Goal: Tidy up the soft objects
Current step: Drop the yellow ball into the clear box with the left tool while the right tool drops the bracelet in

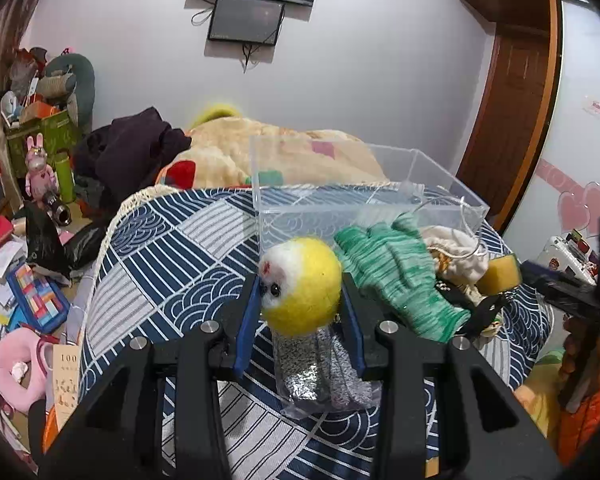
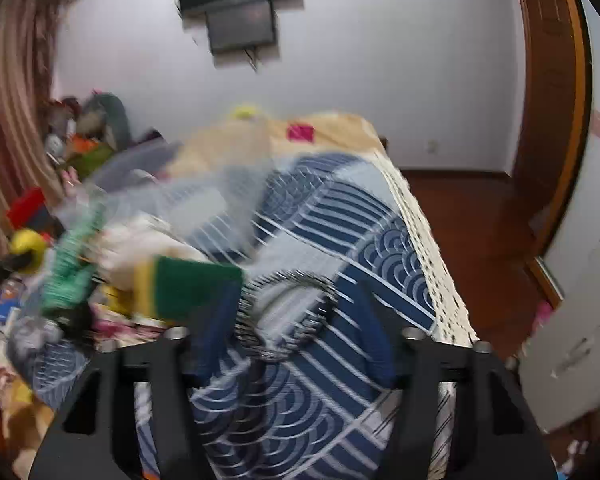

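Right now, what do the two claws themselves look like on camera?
Both are black plastic frames with silver round bolt heads. The left claw has flat blue pads on its fingers. The right claw is blurred; its fingers also look blue.

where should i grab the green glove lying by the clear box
Probably at the cuff end of the green glove, the thick edge nearest the camera in the left wrist view. It lies flat with fingers pointing toward the clear box, partly over a white cloth, so come from the near side with one pad under the cuff, one above.
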Available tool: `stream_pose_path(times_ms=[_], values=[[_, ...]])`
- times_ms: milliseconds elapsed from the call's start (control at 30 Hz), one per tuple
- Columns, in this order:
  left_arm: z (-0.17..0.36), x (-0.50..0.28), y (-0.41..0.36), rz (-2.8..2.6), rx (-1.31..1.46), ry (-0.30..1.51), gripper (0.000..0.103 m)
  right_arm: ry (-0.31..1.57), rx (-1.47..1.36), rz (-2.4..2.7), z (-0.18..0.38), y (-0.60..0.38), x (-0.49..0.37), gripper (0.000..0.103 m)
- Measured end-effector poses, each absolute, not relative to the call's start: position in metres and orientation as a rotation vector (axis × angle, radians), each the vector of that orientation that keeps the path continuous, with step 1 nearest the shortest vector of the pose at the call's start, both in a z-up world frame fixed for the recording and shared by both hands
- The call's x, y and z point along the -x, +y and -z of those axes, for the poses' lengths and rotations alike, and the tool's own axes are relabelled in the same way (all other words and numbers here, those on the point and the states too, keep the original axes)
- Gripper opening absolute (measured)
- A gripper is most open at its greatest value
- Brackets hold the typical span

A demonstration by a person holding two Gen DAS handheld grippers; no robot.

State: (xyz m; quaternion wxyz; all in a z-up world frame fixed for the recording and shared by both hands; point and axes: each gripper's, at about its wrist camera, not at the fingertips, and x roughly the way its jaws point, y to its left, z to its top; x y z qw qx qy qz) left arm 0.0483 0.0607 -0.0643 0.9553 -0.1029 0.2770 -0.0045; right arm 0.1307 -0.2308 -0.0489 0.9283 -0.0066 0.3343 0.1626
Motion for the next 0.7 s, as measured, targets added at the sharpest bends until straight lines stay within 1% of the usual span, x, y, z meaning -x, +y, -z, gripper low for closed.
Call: stream_pose_path(times_ms=[100,167,200,233,267,433,700], values=[[0.06,-0.047,0.059,0.016,0.203,0.549,0.038,0.744,0.033,-0.323,0.062,-0.228,-0.142,0.03],[0.057,-0.048,0.057,0.019,0.197,0.54,0.038,0.742,0.063,-0.305,0.067,-0.226,-0.143,0.024],[0.056,-0.048,0.056,0.021,0.193,0.536,0.038,0.738,0.065,-0.301,0.067,-0.226,-0.144,0.015],[0.054,-0.048,0.055,0.021,0.188,0.53,0.038,0.739,0.059,-0.304,0.066,-0.228,-0.143,0.01],[0.051,-0.049,0.054,0.021,0.184,0.523,0.038,0.739,0.048,-0.304,0.066,-0.23,-0.144,0.009],[0.035,-0.053,0.055,0.024,0.182,0.474,0.038,0.692,0.056,-0.3,0.053,-0.229,-0.136,0.008],[0.012,-0.079,0.057,0.017,0.164,0.444,0.038,0.551,0.014,-0.36,0.002,-0.216,-0.134,0.008]])
